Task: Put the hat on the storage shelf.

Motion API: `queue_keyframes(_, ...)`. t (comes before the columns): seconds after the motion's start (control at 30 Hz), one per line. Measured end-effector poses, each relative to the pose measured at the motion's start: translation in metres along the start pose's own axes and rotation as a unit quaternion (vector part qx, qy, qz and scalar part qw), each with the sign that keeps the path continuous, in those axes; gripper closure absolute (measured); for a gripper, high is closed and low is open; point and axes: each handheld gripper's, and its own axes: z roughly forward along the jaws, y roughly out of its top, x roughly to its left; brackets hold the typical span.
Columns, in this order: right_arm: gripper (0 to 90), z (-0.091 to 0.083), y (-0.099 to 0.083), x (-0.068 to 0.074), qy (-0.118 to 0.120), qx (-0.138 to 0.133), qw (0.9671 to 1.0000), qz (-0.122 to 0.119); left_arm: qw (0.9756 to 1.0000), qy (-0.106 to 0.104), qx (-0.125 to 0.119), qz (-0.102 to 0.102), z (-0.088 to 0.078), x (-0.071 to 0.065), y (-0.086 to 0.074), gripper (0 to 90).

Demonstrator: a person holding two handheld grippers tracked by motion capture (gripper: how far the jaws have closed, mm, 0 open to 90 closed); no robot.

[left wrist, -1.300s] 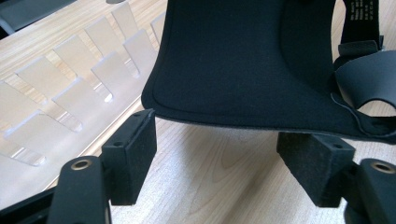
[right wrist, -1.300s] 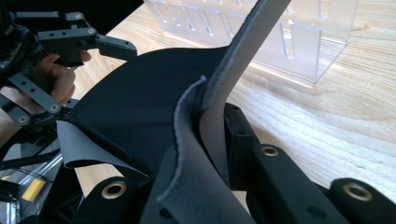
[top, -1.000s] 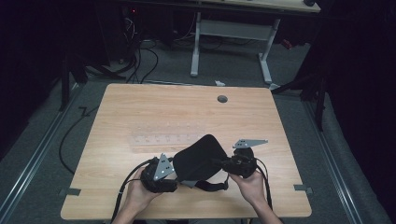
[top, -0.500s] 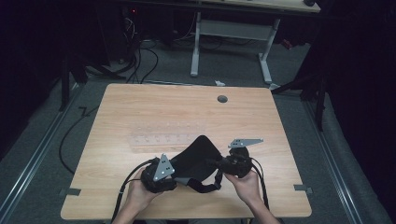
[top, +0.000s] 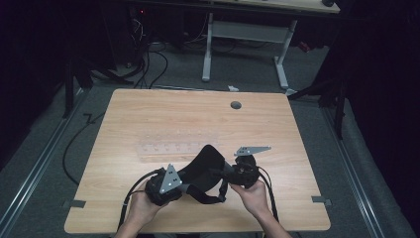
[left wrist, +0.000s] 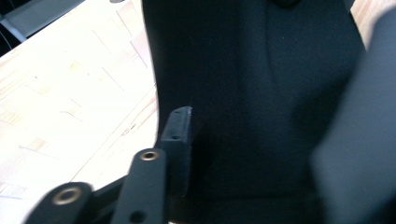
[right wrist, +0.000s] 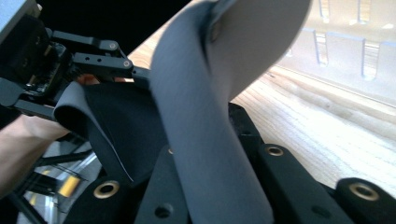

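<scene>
A black fabric piece (top: 207,163) with a strap (top: 203,196) is held up over the near middle of the table, arched between both grippers. My left gripper (top: 182,184) is shut on its left end. In the left gripper view the fabric (left wrist: 261,93) looms close, and one fingertip (left wrist: 180,135) presses flat against it. My right gripper (top: 227,174) is shut on the right end. In the right gripper view a band of the fabric (right wrist: 205,140) runs up from between the jaws, with the left gripper (right wrist: 100,58) beyond it.
A clear plastic slotted strip (top: 178,148) lies on the wooden table (top: 148,114) just behind the fabric, and its slots (right wrist: 355,51) are seen from the right gripper. A grey cable hole (top: 236,105) sits near the far edge. Cables trail from both grippers off the front edge.
The right gripper has drifted slightly left toward the left one, and the fabric arch between them has shifted a little with it.
</scene>
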Motion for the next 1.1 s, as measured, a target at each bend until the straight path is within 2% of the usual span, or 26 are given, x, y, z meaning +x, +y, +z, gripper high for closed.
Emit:
queue_keyframes(0.1, 77.6, -0.002, -0.001, 0.0, 0.001, -0.003, 1.0, 0.002, 0.9999, -0.013, 0.007, 0.0, -0.001, -0.002, 0.002, 71.3)
queue_keyframes(0.13, 75.5, -0.004, -0.001, -0.001, 0.0, -0.006, 1.0, -0.001, 0.9998, -0.019, 0.009, -0.002, -0.001, -0.003, 0.002, 75.6)
queue_keyframes(0.17, 75.5, -0.004, -0.001, -0.001, 0.0, -0.006, 1.0, -0.001, 0.9995, -0.027, 0.014, 0.0, -0.002, -0.003, 0.002, 75.6)
queue_keyframes(0.27, 72.1, -0.006, 0.0, -0.004, -0.006, -0.013, 0.9999, 0.001, 0.9986, -0.049, 0.019, -0.005, -0.004, -0.007, 0.002, 83.4)
queue_keyframes(0.37, 68.2, -0.008, 0.0, -0.005, -0.009, -0.021, 0.9997, 0.002, 0.9978, -0.062, 0.021, -0.004, -0.007, -0.009, 0.002, 86.1)
queue_keyframes(0.47, 62.1, -0.012, 0.0, -0.007, -0.009, -0.032, 0.9994, 0.001, 0.9975, -0.066, 0.023, -0.009, -0.009, -0.009, 0.003, 86.4)
queue_keyframes(0.6, 56.8, -0.022, -0.002, -0.011, -0.009, -0.056, 0.9983, 0.005, 0.9968, -0.07, 0.026, -0.028, -0.01, -0.006, 0.004, 86.4)
queue_keyframes(0.63, 56.3, -0.025, -0.003, -0.011, -0.012, -0.059, 0.9981, 0.007, 0.9965, -0.07, 0.023, -0.039, -0.011, -0.003, 0.006, 86.5)
queue_keyframes(0.73, 54.0, -0.034, -0.01, -0.017, -0.029, -0.068, 0.9972, 0.005, 0.9964, -0.065, 0.011, -0.054, -0.014, 0.003, 0.009, 86.5)
queue_keyframes(0.8, 52.4, -0.036, -0.014, -0.02, -0.04, -0.066, 0.997, 0.006, 0.996, -0.065, 0.006, -0.061, -0.016, 0.005, 0.011, 86.4)
queue_keyframes(0.97, 50.5, -0.041, -0.032, -0.034, -0.086, -0.053, 0.9948, 0.013, 0.9939, -0.071, -0.011, -0.084, -0.022, 0.01, 0.017, 86.4)
queue_keyframes(1.1, 47.4, -0.043, -0.047, -0.048, -0.144, -0.047, 0.9884, 0.01, 0.9915, -0.073, -0.032, -0.103, -0.027, 0.016, 0.024, 86.4)
